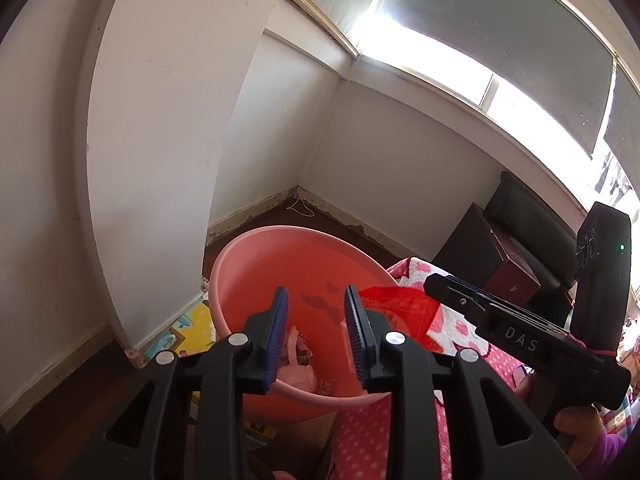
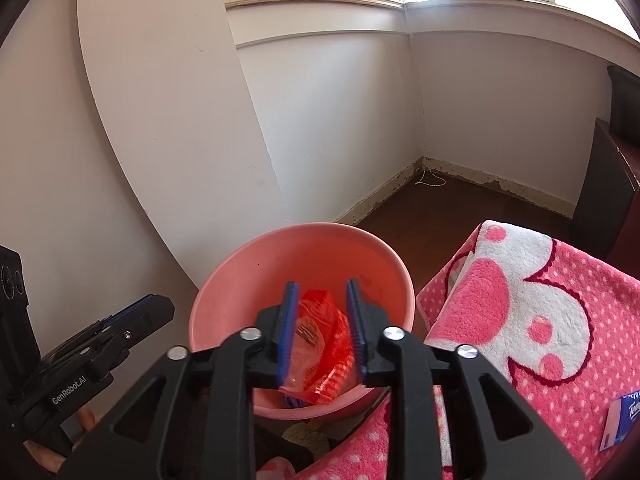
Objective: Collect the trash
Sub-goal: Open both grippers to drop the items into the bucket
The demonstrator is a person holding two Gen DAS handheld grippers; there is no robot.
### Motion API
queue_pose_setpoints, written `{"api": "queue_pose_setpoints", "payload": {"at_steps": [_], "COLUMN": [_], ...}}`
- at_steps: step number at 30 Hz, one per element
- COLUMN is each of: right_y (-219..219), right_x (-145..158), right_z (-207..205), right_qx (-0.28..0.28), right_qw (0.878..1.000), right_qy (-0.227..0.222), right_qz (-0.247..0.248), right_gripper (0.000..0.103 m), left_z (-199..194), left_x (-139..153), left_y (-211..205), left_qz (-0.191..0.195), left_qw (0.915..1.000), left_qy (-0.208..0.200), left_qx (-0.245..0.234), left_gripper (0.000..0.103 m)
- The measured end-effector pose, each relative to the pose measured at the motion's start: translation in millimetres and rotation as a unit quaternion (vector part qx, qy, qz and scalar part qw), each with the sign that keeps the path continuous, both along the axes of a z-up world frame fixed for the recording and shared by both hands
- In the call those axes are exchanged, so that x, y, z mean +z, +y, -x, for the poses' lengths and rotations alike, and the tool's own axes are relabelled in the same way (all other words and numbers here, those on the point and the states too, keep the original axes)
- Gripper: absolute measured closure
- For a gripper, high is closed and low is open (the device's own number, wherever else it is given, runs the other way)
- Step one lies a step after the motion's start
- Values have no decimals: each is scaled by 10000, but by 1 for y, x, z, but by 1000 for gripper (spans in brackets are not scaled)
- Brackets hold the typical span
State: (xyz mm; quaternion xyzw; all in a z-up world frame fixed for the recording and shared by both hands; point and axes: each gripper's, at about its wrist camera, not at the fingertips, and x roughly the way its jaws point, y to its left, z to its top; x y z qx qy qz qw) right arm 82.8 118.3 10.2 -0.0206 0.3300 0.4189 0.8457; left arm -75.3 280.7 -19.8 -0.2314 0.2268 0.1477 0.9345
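Note:
A pink plastic basin (image 1: pixel 256 264) (image 2: pixel 240 264) sits on the floor by a white wall and holds several crumpled scraps (image 1: pixel 298 372). A red plastic wrapper (image 2: pixel 324 352) hangs between the blue pads of my right gripper (image 2: pixel 322 336), over the basin. The pads stand apart and only the left pad seems to touch the wrapper. In the left wrist view the wrapper (image 1: pixel 400 312) sticks out from the right gripper's tip (image 1: pixel 432 284) at the basin's right rim. My left gripper (image 1: pixel 316 336) is open and empty above the basin.
A pink and white polka-dot blanket (image 2: pixel 520 312) (image 1: pixel 452 328) covers a surface right of the basin, with a tissue pack (image 2: pixel 620 420) on it. A dark cabinet (image 1: pixel 500 256) stands at the right wall. A colourful mat (image 1: pixel 188 328) lies left of the basin.

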Motion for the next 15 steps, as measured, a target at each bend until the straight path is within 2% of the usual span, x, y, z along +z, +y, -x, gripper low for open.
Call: {"api": "queue_pose_setpoints", "payload": {"at_steps": [11, 15], "right_y": [-28, -46], "right_x": [13, 13], "right_z": [16, 29], "right_qx": [-93, -350], "right_qw": [9987, 9965], "right_qy": [-355, -695], "right_qz": [-363, -316], "right_gripper": [65, 65], "left_z": [5, 4], "left_x": [12, 17], "left_y": [-15, -25], "left_qz": [-163, -229], "left_qw": [9998, 9995], "left_qy": [-95, -152], "left_qx": [-68, -154], "left_gripper": [73, 73]}}
